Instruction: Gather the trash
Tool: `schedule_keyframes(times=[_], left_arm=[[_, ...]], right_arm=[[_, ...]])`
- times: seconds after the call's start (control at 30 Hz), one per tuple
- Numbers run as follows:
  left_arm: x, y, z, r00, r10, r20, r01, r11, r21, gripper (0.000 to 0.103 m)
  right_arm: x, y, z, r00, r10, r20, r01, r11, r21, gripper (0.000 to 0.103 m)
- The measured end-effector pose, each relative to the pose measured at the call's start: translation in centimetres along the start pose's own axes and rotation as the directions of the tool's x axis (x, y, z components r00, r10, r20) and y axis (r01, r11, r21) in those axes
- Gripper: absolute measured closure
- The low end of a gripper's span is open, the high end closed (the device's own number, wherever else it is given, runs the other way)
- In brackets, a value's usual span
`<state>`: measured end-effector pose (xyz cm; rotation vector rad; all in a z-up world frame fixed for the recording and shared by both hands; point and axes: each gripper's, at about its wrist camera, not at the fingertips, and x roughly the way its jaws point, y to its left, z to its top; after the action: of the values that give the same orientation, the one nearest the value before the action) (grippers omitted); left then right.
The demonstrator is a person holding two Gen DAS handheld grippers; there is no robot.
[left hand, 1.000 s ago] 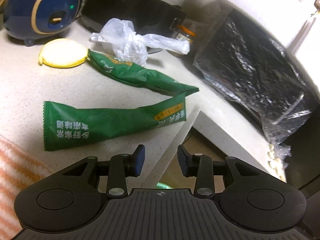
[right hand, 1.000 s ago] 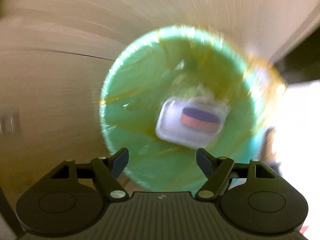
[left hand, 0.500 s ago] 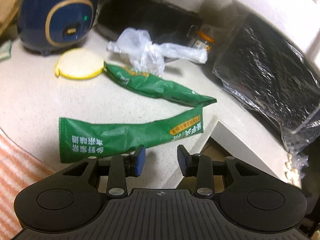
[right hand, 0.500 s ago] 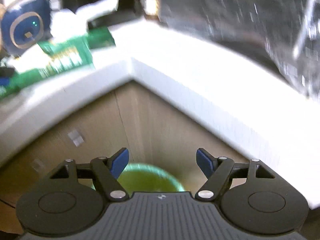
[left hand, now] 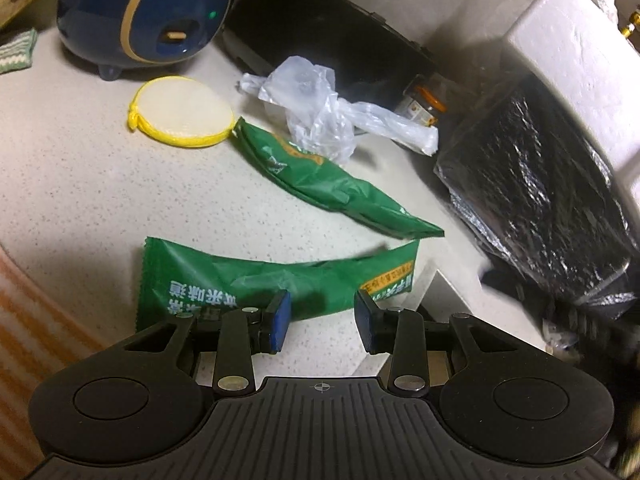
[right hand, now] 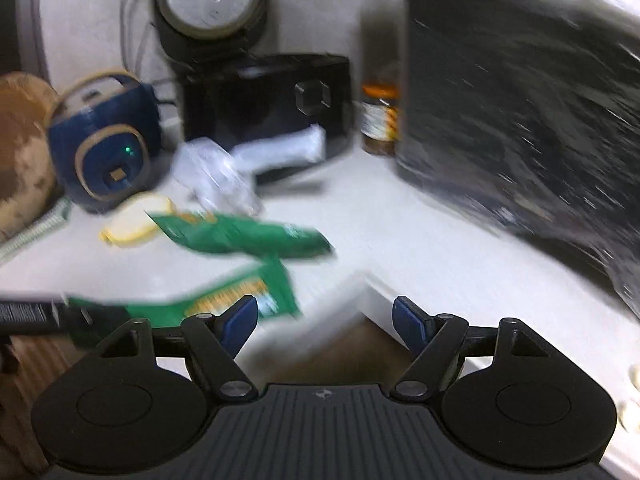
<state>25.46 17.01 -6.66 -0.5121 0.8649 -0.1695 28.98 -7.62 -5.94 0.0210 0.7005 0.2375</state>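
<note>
- speckled white counter [left hand: 80, 200], pretty cluttered
- two green wrappers: near one [left hand: 256, 280] by the counter's edge, far one [left hand: 332, 180] behind it
- left gripper [left hand: 322, 320] open, empty, just over the near wrapper
- right gripper [right hand: 324, 320] wide open, empty too

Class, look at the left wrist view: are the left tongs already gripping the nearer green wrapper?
No. The left tongs stand open and empty, with the nearer green wrapper lying flat on the counter just ahead of them.

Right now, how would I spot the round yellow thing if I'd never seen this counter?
Find the big dark blue appliance at the back of the white counter. Just in front of it lies the round pad, flat, beside the tip of a green wrapper. It is the only round thing there: pale in the middle with a bright yellow edge.
</note>
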Motion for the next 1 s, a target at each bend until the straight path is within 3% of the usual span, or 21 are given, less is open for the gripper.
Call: schedule_keyframes(times=[0.1, 0.2, 0.27, 0.3, 0.37, 0.5, 0.7, 0.87, 1.0], left_arm=[[-0.1, 0.6, -0.6, 0.999, 0.044, 0.010, -0.043, 0.997, -0.067, 0.064], [-0.2, 0.9, -0.7, 0.998, 0.062, 0.004, -0.061, 0.993, -0.105, 0.064], [-0.4, 0.9, -0.6, 0.995, 0.103, 0.015, -0.101, 0.989, -0.108, 0.064], [-0.6, 1.0, -0.5, 0.993, 0.113, 0.024, -0.109, 0.986, -0.126, 0.064], [-0.7, 1.2, -0.1, 0.991, 0.126, 0.043, -0.118, 0.980, -0.158, 0.064], [-0.2, 1.2, 0.8, 0.985, 0.165, 0.054, -0.154, 0.975, -0.161, 0.064], [1.5, 0.0, 1.9, 0.986, 0.155, 0.056, -0.148, 0.982, -0.114, 0.064], [3.4, -1.1, 2.4, 0.989, 0.144, 0.032, -0.144, 0.989, -0.028, 0.064], [3.2, -1.7, 2.2, 0.987, 0.153, 0.048, -0.154, 0.988, 0.028, 0.064]], right_arm=[[2.7, 0.3, 1.9, 0.998, 0.069, -0.012, -0.069, 0.998, -0.003, 0.028], [5.7, 0.1, 2.5, 0.995, 0.058, -0.076, -0.057, 0.998, 0.014, 0.028], [6.5, -0.1, 2.2, 0.995, 0.073, -0.061, -0.072, 0.997, 0.019, 0.031], [7.0, -0.2, 2.0, 0.995, 0.078, -0.057, -0.077, 0.997, 0.025, 0.036], [7.9, -0.2, 1.6, 0.990, 0.109, -0.095, -0.105, 0.994, 0.039, 0.064], [8.1, 0.6, -0.1, 0.971, 0.185, -0.151, -0.184, 0.983, 0.022, 0.065], [5.7, 2.5, -2.6, 0.946, 0.269, -0.182, -0.277, 0.961, -0.020, 0.065], [4.0, 4.3, -3.1, 0.942, 0.290, -0.170, -0.309, 0.946, -0.100, 0.065], [2.6, 4.7, -3.0, 0.956, 0.263, -0.132, -0.281, 0.947, -0.155, 0.064]])
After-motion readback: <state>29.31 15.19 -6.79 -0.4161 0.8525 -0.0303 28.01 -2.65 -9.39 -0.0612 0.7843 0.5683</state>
